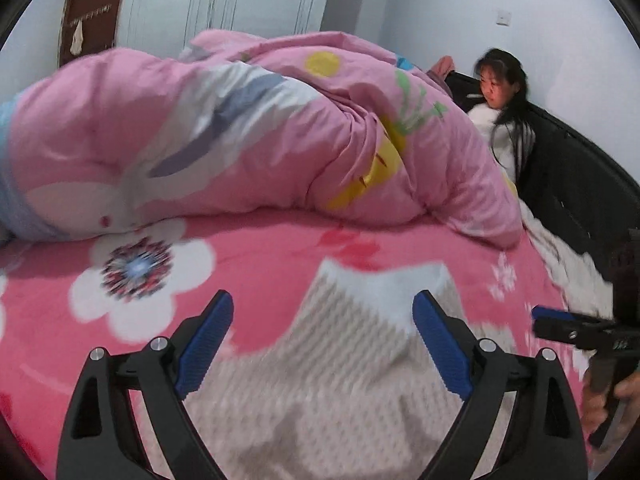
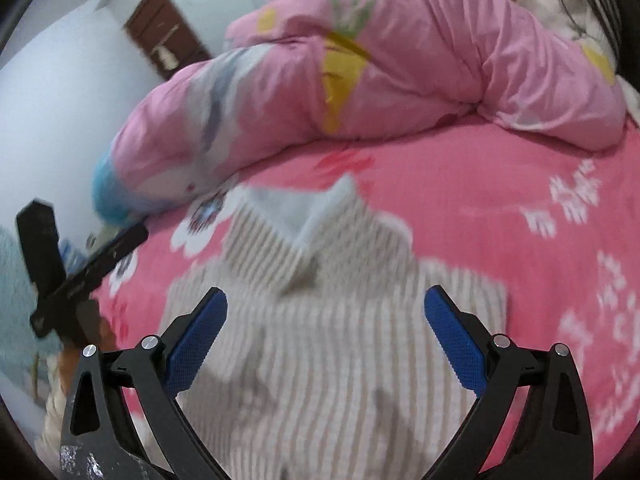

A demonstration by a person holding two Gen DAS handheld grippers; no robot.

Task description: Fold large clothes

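The garment (image 2: 332,360) is a ribbed knit cloth, beige-grey, matt and coarse in texture, with a smoother pale collar (image 2: 316,208). The bed sheet (image 1: 280,256) is a soft, fleecy pink cloth with a printed flower pattern, matt. The quilt (image 1: 240,128) is smooth woven cloth, pink with printed figures, puffy and creased. The left tongs (image 1: 323,344) and right tongs (image 2: 326,344) have black matt plastic arms, bright metal pivot screws (image 1: 159,344), and blue pads (image 2: 196,346) with a fine dimpled, rubber-like surface. The door (image 1: 92,8) looks like dark brown wood. The walls (image 1: 560,32) are smooth and matt.
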